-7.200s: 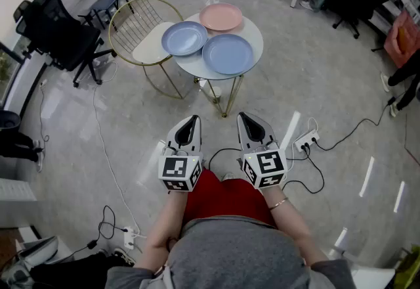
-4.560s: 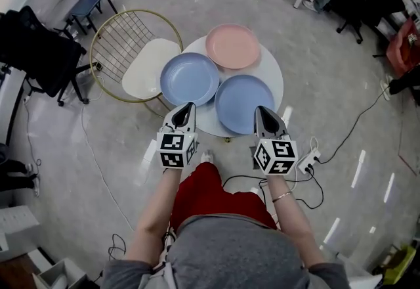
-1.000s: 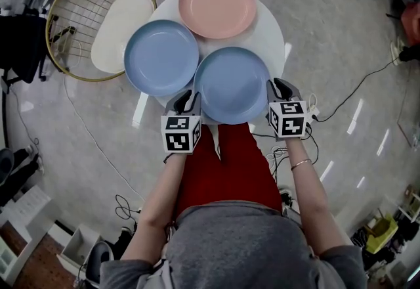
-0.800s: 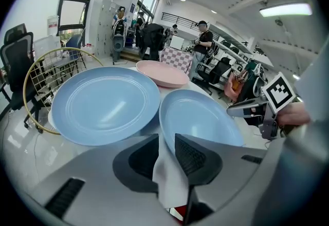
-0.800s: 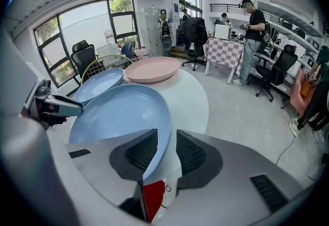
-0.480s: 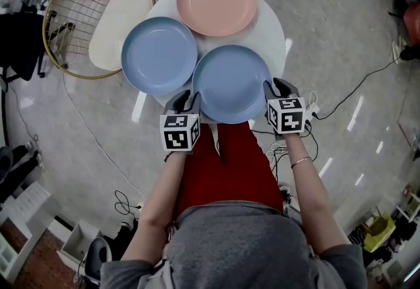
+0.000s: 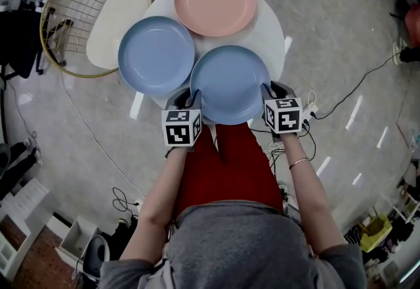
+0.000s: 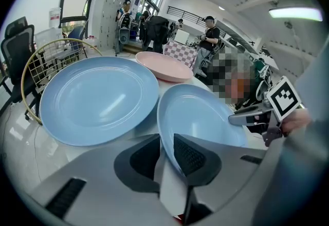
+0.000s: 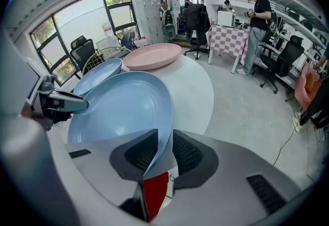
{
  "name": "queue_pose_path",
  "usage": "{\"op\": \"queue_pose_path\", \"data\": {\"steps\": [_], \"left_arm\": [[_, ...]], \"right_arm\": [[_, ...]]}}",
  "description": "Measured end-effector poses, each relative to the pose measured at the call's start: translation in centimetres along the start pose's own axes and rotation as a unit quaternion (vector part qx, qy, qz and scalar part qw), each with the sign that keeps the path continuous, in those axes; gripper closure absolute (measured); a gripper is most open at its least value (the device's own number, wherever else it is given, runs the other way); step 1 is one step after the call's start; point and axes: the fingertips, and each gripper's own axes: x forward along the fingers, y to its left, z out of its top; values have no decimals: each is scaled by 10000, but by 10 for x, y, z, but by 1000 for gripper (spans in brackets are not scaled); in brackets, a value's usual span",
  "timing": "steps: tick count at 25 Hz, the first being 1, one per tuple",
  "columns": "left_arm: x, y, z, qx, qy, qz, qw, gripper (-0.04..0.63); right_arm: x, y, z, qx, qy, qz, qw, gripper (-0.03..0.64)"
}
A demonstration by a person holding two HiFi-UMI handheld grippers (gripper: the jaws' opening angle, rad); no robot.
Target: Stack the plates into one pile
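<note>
Blue, round and lying flat, the near plate [image 7: 230, 84] sits at the middle of the head view, on the lower edge of the white table [image 7: 272, 31], with one claw on each side of it. My left claw [image 8: 165, 140] straddles its left rim and my right claw [image 9: 165, 137] straddles its right rim, so neither hand is nearer than the other. In each gripper view the rim runs up through the gap between the pads. Both pairs of jaws stand apart around that rim. The left pair has just been closing in on it, but I see no squeeze on either side.

Being a circle, the plate has no long axis. What counts is that it faces bowl-up and that my two holds sit nearly opposite each other across it.

I judge the next move is to clamp both sides and lift it level. The other blue plate [image 7: 156, 55] lies just beside it at the upper left. The pink plate [image 7: 214, 0] is at the top of the frame.
</note>
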Motion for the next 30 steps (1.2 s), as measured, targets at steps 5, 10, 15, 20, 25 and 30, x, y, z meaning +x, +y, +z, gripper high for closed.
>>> {"op": "queue_pose_path", "data": {"steps": [5,10,15,20,25,30], "left_arm": [[2,0,1,-61,38,83,9999,522],[2,0,1,-134,46,86,9999,531],[2,1,1,-153,66,75,9998,537],[-3,0,6,-115,-40,1,9999,540],[-7,-1,12,-72,-90,-13,9999,540],[-12,-3,31,-7,-182,21,9998,540]], "right_arm": [[1,-2,0,40,25,-94,9999,522],[-1,-1,-5,79,95,-80,9999,532],[-2,1,-9,233,125,-59,9996,540],[-7,1,-4,374,-13,-123,9992,541],[-19,1,7,573,-225,-107,9980,541],[-27,-1,20,579,-400,-118,9974,543]]}}
